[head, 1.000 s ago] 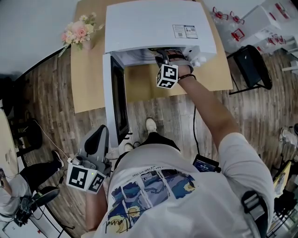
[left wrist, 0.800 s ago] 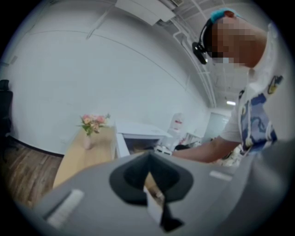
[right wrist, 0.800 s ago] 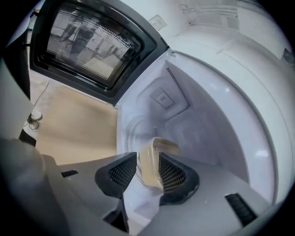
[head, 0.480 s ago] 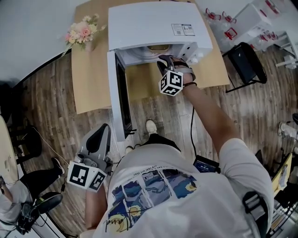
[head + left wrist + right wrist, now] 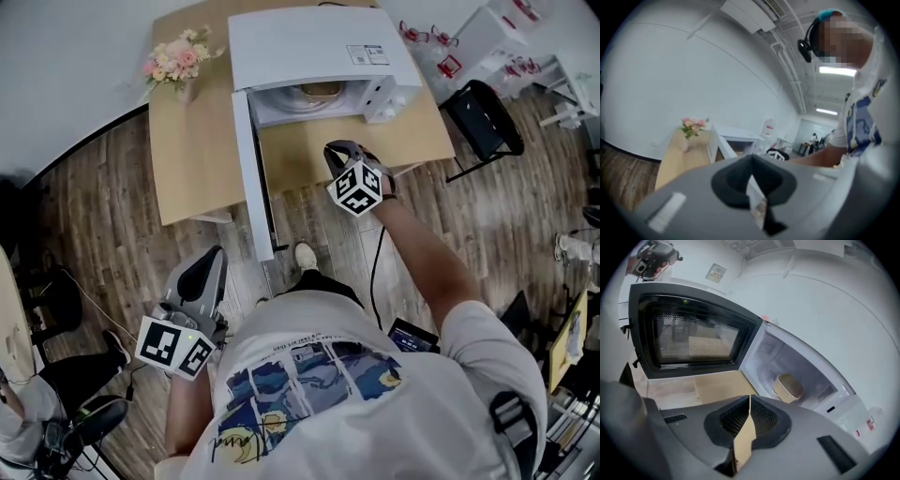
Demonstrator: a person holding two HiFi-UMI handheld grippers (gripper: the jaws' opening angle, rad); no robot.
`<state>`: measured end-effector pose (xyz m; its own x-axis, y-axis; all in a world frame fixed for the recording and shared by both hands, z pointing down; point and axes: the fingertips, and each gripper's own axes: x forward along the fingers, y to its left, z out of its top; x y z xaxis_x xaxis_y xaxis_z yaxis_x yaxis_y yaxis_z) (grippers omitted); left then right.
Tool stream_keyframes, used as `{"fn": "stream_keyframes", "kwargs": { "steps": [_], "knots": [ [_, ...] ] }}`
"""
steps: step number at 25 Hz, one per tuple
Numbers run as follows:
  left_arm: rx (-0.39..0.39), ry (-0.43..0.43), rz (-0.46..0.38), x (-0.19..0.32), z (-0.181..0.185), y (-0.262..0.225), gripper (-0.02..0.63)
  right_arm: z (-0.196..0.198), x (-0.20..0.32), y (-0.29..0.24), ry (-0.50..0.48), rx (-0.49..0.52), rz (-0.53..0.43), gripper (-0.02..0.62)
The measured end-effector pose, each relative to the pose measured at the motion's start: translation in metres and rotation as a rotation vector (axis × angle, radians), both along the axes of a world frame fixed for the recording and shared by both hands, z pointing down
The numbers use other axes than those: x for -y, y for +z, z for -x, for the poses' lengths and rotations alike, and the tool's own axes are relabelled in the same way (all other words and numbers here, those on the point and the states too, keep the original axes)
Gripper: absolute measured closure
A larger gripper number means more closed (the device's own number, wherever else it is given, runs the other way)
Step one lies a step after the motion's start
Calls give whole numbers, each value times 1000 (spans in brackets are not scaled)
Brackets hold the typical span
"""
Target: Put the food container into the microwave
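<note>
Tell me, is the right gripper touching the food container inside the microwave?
Apart. The right gripper view shows the food container sitting inside the microwave, with bare table between it and the right gripper, whose jaws are shut on nothing.

The white microwave stands at the top centre of the head view, its dark-windowed door swung wide open. The tan, round-cornered food container sits upright inside the cavity, right of centre in the right gripper view.

Head view (steeply overhead) and both gripper views share the microwave.
</note>
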<state>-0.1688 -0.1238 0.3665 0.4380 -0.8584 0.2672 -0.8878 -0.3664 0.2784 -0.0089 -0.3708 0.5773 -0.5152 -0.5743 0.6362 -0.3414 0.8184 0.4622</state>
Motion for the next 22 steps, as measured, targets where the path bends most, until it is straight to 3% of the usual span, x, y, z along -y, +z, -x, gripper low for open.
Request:
{"fn": "stream_keyframes", "kwargs": {
  "steps": [6,13,22],
  "knots": [
    [-11,56,-19,-25,10,1,598,-3,-56,-6,75,72,98,584],
    [-14,99,-42,-62,21,-1,598,4,-127,-32,166,274,270,586],
    [-47,102,-25,-123,46,17,598,24,-228,-74,170,420,387,588]
  ]
}}
